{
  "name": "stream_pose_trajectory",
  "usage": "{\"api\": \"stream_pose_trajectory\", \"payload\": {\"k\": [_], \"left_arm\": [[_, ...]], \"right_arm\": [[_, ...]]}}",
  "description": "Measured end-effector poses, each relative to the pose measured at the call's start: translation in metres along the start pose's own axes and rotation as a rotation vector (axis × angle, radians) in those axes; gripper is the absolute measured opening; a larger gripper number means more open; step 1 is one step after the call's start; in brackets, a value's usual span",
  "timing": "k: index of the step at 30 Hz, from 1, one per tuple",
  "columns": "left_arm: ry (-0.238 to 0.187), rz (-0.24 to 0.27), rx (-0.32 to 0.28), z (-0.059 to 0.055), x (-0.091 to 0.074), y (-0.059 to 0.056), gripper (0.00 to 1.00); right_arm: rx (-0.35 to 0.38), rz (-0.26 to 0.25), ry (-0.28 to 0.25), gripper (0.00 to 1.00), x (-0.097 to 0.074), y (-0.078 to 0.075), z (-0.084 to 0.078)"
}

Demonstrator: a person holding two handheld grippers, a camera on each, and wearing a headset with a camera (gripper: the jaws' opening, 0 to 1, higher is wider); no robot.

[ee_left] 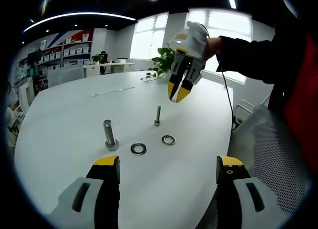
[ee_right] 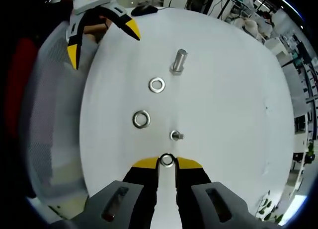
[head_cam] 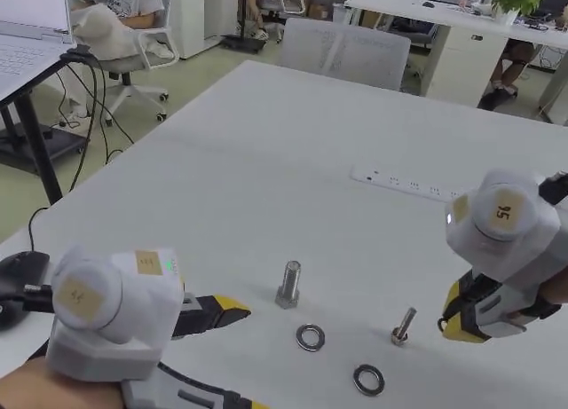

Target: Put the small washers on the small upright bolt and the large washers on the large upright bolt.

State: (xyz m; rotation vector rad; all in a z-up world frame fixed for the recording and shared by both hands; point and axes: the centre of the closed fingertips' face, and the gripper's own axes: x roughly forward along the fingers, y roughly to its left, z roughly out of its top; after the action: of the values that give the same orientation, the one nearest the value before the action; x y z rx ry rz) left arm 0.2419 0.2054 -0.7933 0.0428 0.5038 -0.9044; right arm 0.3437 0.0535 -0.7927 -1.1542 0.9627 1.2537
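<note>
The right gripper [ee_right: 167, 162] is clenched on a small washer [ee_right: 167, 156], edge-pinched, just near of the small bolt [ee_right: 176, 135]. The left gripper [ee_left: 169, 164] hangs released. Large washers [head_cam: 310, 337] lie flat on the counter [head_cam: 266, 161] near the large bolt [head_cam: 288, 285]. They look thin, stiff and slick, so I'd grip them by the rim, leaving the hole free

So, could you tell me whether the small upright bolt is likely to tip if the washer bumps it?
Probably: the small upright bolt stands free on its narrow head with a tall thin shank, so a nudge may topple it. Being round, it would then likely roll.
</note>
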Motion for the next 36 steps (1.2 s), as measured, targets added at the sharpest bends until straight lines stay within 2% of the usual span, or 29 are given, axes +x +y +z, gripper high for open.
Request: {"api": "stream_pose_trajectory", "payload": {"k": [9, 22, 36], "left_arm": [[-0.002, 0.003, -0.002, 0.001, -0.001, 0.001, 0.79], [-0.002, 0.005, -0.004, 0.000, -0.002, 0.001, 0.79], [-0.003, 0.012, -0.006, 0.001, -0.002, 0.004, 0.79]], "right_arm": [[-0.030, -0.010, 0.002, 0.13, -0.003, -0.009, 0.010], [-0.060, -0.009, 0.010, 0.13, -0.004, -0.014, 0.020], [-0.084, 0.020, 0.029, 0.13, 0.013, -0.019, 0.025]]}}
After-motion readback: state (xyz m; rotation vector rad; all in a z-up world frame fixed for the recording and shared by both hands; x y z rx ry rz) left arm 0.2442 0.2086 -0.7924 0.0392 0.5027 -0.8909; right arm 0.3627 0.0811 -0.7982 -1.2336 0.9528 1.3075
